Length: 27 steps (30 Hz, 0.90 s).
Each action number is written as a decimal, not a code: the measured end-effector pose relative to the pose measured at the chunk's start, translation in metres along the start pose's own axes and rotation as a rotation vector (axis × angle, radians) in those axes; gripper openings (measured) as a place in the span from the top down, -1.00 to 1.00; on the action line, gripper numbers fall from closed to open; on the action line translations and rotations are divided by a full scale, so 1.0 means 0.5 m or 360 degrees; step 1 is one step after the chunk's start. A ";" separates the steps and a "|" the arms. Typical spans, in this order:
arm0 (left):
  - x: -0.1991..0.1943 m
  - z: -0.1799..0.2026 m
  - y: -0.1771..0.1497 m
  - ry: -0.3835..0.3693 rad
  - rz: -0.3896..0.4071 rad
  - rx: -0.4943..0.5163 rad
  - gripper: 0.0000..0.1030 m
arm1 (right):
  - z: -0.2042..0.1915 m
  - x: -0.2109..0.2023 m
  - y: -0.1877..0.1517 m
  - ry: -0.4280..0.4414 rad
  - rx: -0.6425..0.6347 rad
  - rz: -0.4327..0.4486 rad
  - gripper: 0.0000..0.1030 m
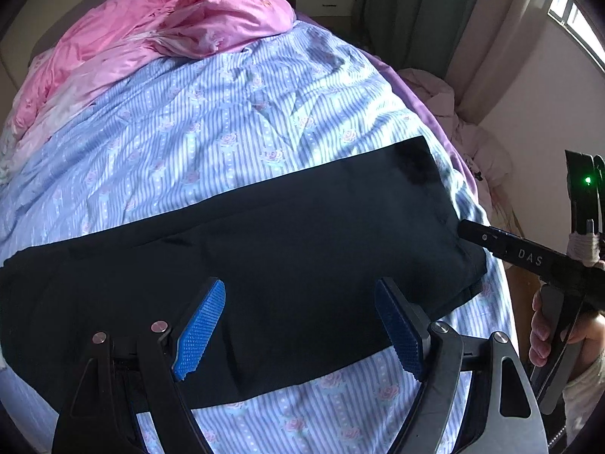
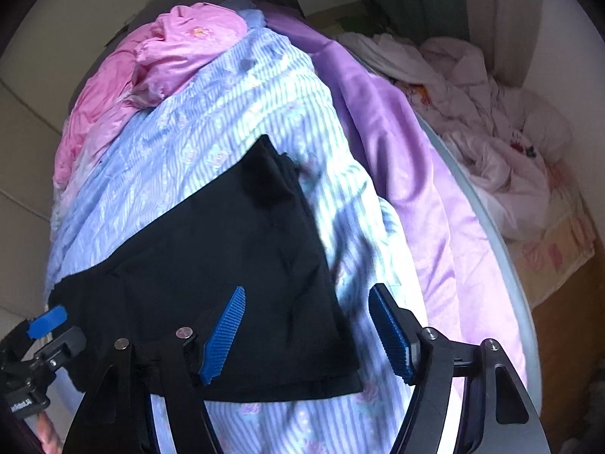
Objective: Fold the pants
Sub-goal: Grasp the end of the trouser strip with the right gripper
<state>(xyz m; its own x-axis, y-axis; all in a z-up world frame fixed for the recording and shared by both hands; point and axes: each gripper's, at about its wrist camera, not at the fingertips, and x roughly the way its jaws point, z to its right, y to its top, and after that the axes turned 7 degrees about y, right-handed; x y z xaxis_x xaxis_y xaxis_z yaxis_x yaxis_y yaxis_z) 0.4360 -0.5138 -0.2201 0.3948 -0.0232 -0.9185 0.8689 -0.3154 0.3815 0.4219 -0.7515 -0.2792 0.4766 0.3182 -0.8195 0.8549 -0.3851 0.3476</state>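
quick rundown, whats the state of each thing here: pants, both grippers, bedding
black pants: laid flat across the bed, already folded lengthwise, nothing gripping them
left gripper: open, above the pants, fingers empty
right gripper: open, over the pants' end, empty
striped blue quilt: spread out, wrinkled, under the pants
pink quilt: bunched up at the far end

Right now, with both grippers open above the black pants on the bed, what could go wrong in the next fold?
1. The striped quilt is wrinkled and soft, so a gripper may pinch it along with the pants.
2. The right gripper straddles the pants' edge and might catch only one layer.
3. The left gripper hangs mid-cloth, which may bunch the fabric.
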 end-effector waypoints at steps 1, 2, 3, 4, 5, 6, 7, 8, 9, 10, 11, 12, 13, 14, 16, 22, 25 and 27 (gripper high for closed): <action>0.006 0.002 0.002 -0.0001 -0.0009 -0.0002 -0.57 | 0.006 0.007 0.002 0.0014 0.0013 -0.0009 -0.30; 0.012 0.004 0.004 -0.0006 -0.0022 -0.0005 -0.57 | 0.014 0.017 0.006 0.0022 0.0029 -0.0028 -0.30; 0.016 0.006 0.005 -0.0007 -0.0028 -0.0006 -0.57 | 0.019 0.026 0.008 0.0024 0.0043 -0.0043 -0.30; 0.022 0.008 0.006 -0.0004 -0.0038 -0.0008 -0.57 | 0.022 0.033 0.009 0.0037 0.0050 -0.0053 -0.29; 0.028 0.009 0.008 -0.0006 -0.0049 -0.0009 -0.57 | 0.024 0.037 0.010 0.0045 0.0053 -0.0062 -0.25; 0.030 0.009 0.008 -0.0011 -0.0056 -0.0010 -0.57 | 0.025 0.040 0.010 0.0037 0.0056 -0.0072 -0.23; 0.033 0.010 0.008 -0.0013 -0.0064 -0.0010 -0.57 | 0.024 0.038 0.009 0.0039 0.0054 -0.0070 -0.20; 0.034 0.010 0.009 -0.0015 -0.0066 -0.0009 -0.57 | 0.022 0.034 0.008 0.0039 0.0049 -0.0060 -0.19; 0.035 0.010 0.009 -0.0017 -0.0066 -0.0007 -0.57 | 0.017 0.026 0.004 0.0040 0.0044 -0.0040 -0.19; 0.036 0.010 0.008 -0.0016 -0.0070 -0.0006 -0.57 | 0.016 0.021 0.000 0.0049 0.0043 -0.0031 -0.19; 0.037 0.009 0.008 -0.0018 -0.0076 -0.0008 -0.57 | 0.011 0.017 -0.005 0.0051 0.0036 -0.0031 -0.15; 0.037 0.009 0.008 -0.0023 -0.0078 -0.0011 -0.57 | 0.008 0.015 -0.008 0.0041 0.0022 -0.0039 -0.15; 0.038 0.008 0.008 -0.0026 -0.0082 -0.0017 -0.57 | 0.005 0.015 -0.011 0.0036 0.0001 -0.0049 -0.10; 0.038 0.008 0.008 -0.0031 -0.0086 -0.0021 -0.57 | 0.002 0.016 -0.016 0.0023 -0.0016 -0.0068 -0.03; 0.039 0.012 0.008 -0.0041 -0.0093 -0.0020 -0.57 | 0.003 0.017 -0.024 0.0018 -0.0021 -0.0085 0.07; 0.035 0.029 0.003 -0.0059 -0.0092 0.0015 -0.57 | 0.007 -0.002 -0.034 -0.0031 -0.0006 -0.0080 0.51; 0.034 0.037 0.002 -0.0071 -0.0098 0.0020 -0.57 | 0.002 -0.003 -0.036 -0.0070 -0.0054 -0.0119 0.77; 0.033 0.042 0.003 -0.0079 -0.0098 0.0025 -0.57 | 0.015 0.000 -0.036 -0.0035 -0.0003 -0.0147 0.77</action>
<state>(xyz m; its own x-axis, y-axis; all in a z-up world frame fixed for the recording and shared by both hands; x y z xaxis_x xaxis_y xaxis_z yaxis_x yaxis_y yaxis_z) 0.4375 -0.5346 -0.2370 0.3251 -0.0499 -0.9444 0.8863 -0.3323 0.3226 0.4050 -0.7512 -0.2886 0.3914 0.3329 -0.8579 0.8952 -0.3536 0.2712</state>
